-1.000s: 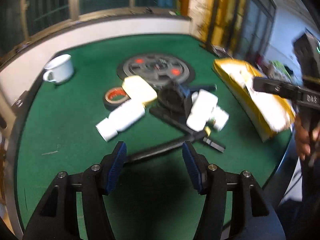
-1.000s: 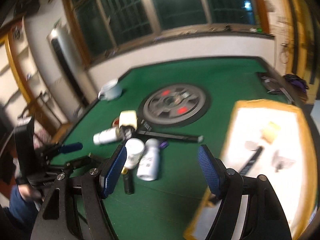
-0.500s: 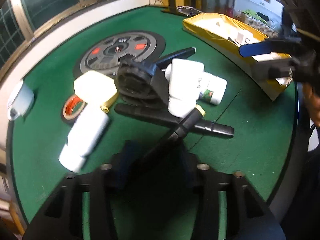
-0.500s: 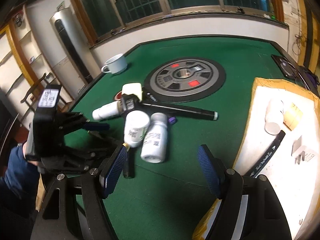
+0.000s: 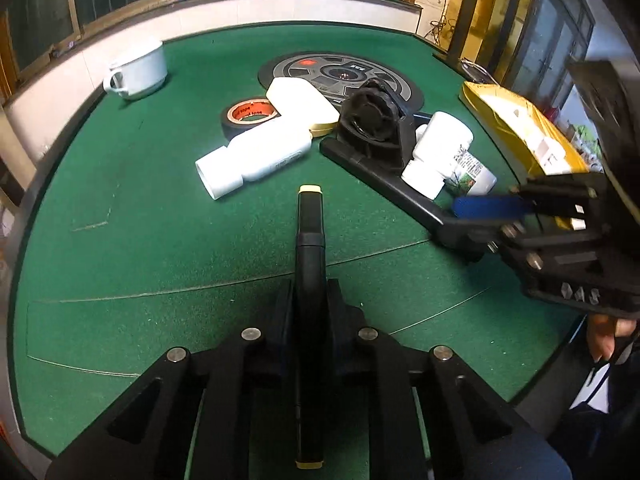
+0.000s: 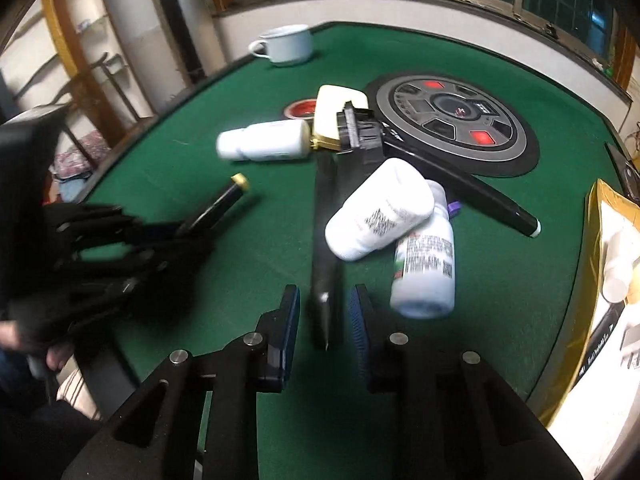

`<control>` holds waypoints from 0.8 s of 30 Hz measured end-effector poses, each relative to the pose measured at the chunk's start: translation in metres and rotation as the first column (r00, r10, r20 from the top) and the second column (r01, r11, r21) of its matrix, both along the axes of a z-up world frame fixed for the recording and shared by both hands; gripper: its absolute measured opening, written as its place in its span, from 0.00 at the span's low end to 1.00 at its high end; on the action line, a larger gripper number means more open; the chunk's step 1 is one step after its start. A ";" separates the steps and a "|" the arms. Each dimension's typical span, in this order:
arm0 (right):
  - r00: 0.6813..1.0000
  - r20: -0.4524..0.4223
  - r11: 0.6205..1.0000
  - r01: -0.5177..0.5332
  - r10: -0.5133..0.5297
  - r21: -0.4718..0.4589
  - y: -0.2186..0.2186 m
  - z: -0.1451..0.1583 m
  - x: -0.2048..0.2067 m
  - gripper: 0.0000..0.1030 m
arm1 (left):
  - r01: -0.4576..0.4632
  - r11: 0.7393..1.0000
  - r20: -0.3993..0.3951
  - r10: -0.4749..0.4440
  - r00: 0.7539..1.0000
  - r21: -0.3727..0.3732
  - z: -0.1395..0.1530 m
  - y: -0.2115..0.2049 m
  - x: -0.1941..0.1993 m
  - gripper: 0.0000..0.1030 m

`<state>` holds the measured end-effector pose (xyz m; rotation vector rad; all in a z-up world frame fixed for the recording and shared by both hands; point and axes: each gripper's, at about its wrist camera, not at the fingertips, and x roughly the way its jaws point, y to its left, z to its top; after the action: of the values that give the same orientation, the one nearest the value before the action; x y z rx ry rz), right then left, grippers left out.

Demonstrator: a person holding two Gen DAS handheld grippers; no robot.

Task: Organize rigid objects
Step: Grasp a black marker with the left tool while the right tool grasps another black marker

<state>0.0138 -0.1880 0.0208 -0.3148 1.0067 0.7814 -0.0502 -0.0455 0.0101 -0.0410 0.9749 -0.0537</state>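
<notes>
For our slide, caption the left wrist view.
Left gripper clamps a black marker; right gripper closing on tape dispenser.

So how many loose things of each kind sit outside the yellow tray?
White bottles: 3
Black markers: 2
Mug: 1
Tape roll: 1
Cream box: 1
Black long-handled tool: 1
Purple bit, mostly hidden: 1
Total: 10
</notes>
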 end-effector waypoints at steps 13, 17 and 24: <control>0.998 0.059 0.996 0.016 -0.011 -0.091 0.036 -0.007 0.017 0.13 | -0.034 0.999 0.022 0.033 0.999 0.027 -0.002 -0.004 0.005 0.12; 0.999 0.028 0.998 0.030 -0.029 -0.049 0.014 -0.006 0.004 0.13 | -0.054 0.998 0.029 0.053 0.998 0.035 -0.002 -0.006 0.006 0.12; 0.995 -0.070 0.985 0.086 -0.076 0.148 -0.024 -0.002 -0.006 0.13 | -0.102 0.995 0.057 0.102 0.993 -0.004 0.001 -0.015 0.006 0.12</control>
<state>0.0081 -0.2121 0.0191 -0.1185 1.0082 0.7924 -0.0442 -0.0604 0.0111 -0.0902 0.9139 0.0384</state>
